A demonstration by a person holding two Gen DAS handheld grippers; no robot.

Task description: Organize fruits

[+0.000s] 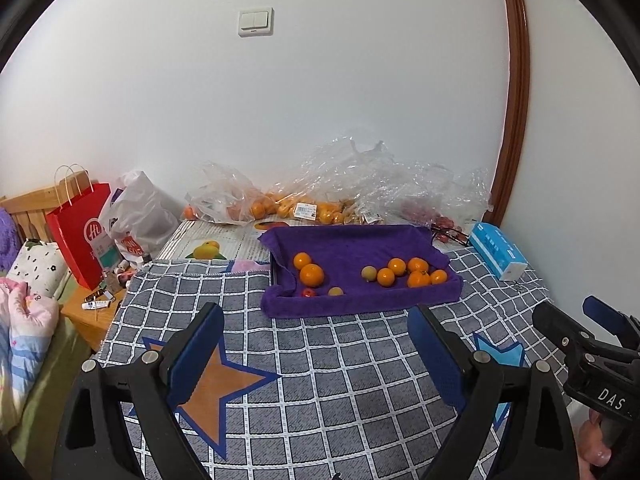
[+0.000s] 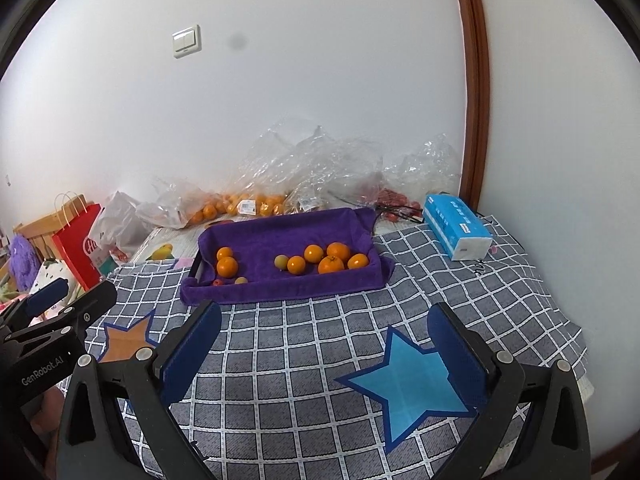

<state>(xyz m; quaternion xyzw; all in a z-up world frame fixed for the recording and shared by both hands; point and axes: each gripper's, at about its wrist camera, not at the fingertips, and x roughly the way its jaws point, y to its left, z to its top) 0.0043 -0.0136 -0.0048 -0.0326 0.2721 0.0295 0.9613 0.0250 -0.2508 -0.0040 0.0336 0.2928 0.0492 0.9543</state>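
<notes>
"GenRobot.AI" on left tongs [image 2: 76, 300], "DAS" on right tongs [image 1: 576, 312], both spread wide, empty; seven oranges [image 1: 311, 275] on purple towel [image 1: 352, 240].

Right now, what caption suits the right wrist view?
Open right gripper faces a purple-lined tray of oranges.

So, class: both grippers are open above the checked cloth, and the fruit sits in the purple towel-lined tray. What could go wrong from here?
1. The round oranges lie touching in a cluster; gripping one may roll its neighbours.
2. The loose purple towel draped over the tray could snag a finger and drag the tray.
3. The small red fruit sits against the towel's front fold, so wide jaws may pinch cloth instead.
</notes>
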